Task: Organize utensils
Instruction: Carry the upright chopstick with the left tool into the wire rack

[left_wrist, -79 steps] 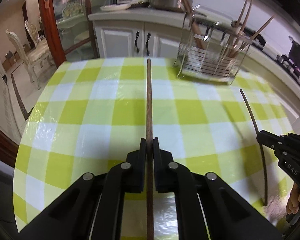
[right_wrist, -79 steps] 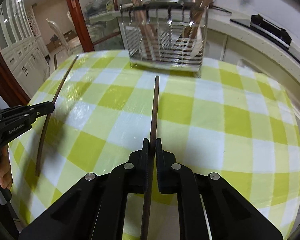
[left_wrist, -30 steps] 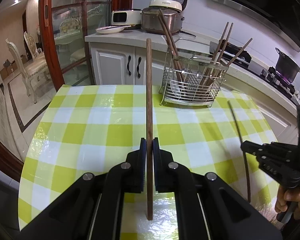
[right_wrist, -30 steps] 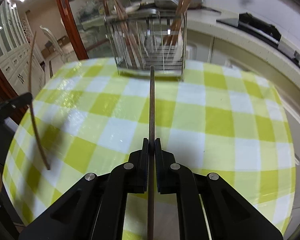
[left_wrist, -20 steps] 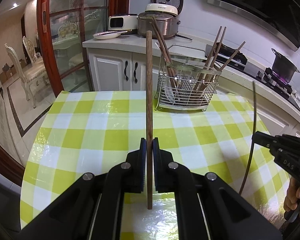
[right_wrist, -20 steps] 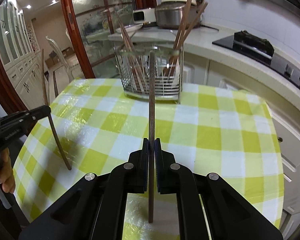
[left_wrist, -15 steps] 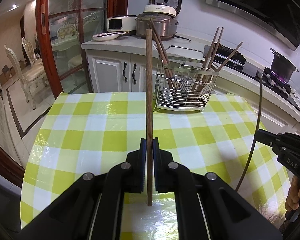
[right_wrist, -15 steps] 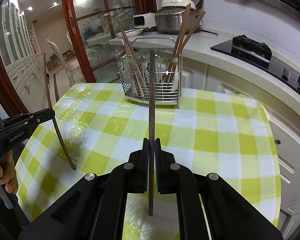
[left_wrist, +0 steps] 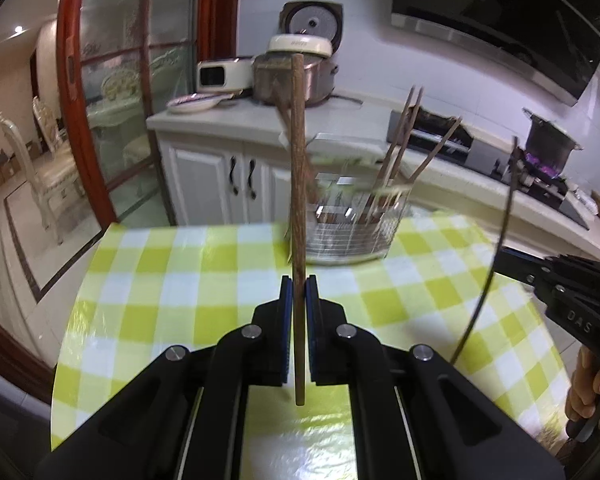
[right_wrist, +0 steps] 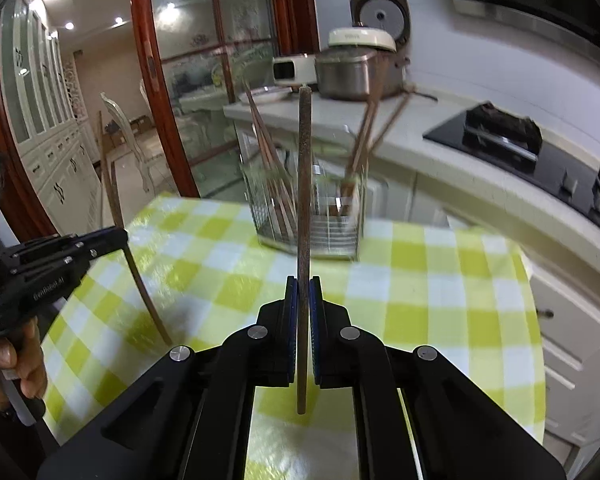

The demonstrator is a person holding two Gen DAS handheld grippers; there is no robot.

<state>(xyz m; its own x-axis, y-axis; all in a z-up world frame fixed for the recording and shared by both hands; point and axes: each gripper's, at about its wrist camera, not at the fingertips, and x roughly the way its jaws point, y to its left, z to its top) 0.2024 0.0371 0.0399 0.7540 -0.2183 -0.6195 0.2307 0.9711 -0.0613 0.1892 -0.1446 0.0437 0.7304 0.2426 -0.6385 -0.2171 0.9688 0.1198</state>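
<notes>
My left gripper [left_wrist: 299, 285] is shut on a brown wooden chopstick [left_wrist: 298, 184] and holds it upright above the table. My right gripper [right_wrist: 303, 285] is shut on a second chopstick [right_wrist: 303, 200], also upright. A wire utensil rack [left_wrist: 352, 228] with several chopsticks standing in it sits at the table's far edge, ahead of both grippers; it also shows in the right wrist view [right_wrist: 312, 220]. The right gripper and its chopstick [left_wrist: 496, 256] show at the right of the left wrist view. The left gripper [right_wrist: 116, 236] shows at the left of the right wrist view.
The round table [left_wrist: 172, 280] has a yellow and white checked cloth. Behind it runs a white counter [left_wrist: 228, 120] with a rice cooker [left_wrist: 300, 80] and a plate. A stove with a pot [left_wrist: 548, 148] is at the right. A glass door and chairs are at the left.
Both grippers have lifted their chopsticks off the table and tilted them upright. Both have moved up and the rack now sits lower in each view.
</notes>
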